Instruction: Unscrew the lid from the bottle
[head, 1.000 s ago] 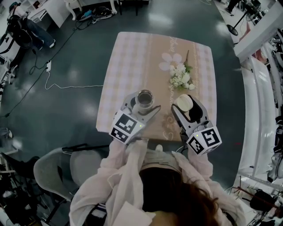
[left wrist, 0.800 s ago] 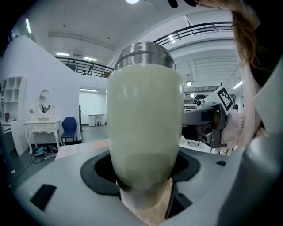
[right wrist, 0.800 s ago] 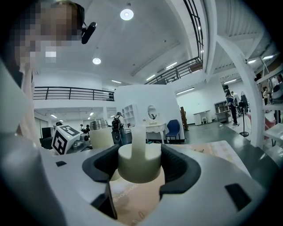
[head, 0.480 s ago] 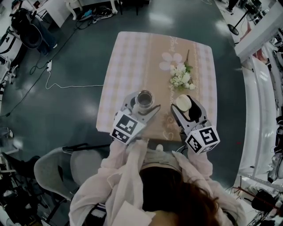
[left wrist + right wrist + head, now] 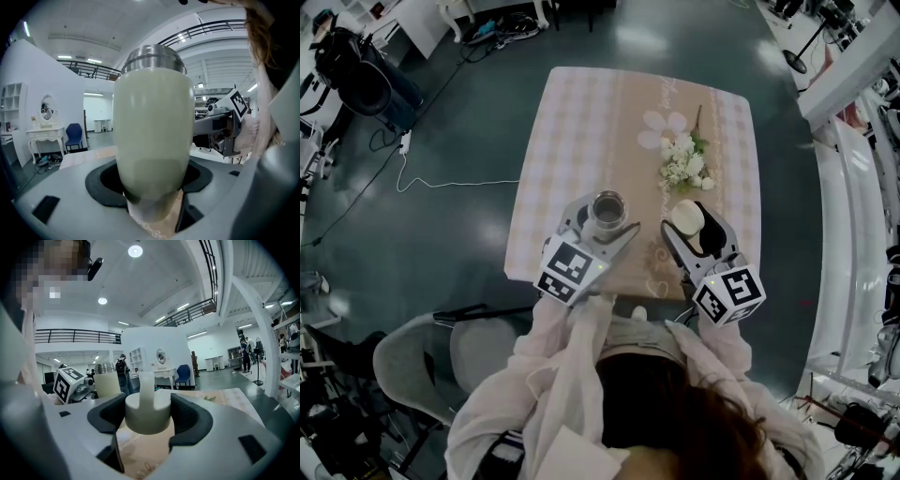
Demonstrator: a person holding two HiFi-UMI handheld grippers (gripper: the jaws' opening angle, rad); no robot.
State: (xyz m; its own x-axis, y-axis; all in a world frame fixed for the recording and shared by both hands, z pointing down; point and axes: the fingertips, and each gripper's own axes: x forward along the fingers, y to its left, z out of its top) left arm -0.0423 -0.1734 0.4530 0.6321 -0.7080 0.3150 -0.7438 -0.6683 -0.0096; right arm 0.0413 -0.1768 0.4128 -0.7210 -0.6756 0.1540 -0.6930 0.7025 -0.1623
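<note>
My left tongs [image 5: 602, 221] are squeezed on the tall, round, creamy-green bottle [image 5: 152, 122]. Its fat body fills the space between the two dark pads, and they press on both of its sides. The bottle stands straight up, so its long way goes up and down. Its shiny metal neck [image 5: 153, 58] is at the top and it is bare. No lid is on it.

My right tongs [image 5: 692, 225] are squeezed on the small, round, cream lid [image 5: 149, 411]. It sits right between those pads too, with its little strap [image 5: 146, 385] poking up. So I think the twisting part is done, because the lid is already off.

The lid is off to the right of the bottle, near it but not touching. From my right tongs, the bottle and my left tongs are over on the left side. Both are low over the near edge of the table with the pink checked cloth [image 5: 581, 122]. The bunch of small white flowers [image 5: 684, 164] lies further out, past my right tongs.

I think the lid hangs just above the cloth, but I can't be sure it isn't resting on it.

What matters next, I think, is the cloth right under the lid. My right tongs are the closer ones, so they would go down and let go, while my left tongs keep the bottle upright.
</note>
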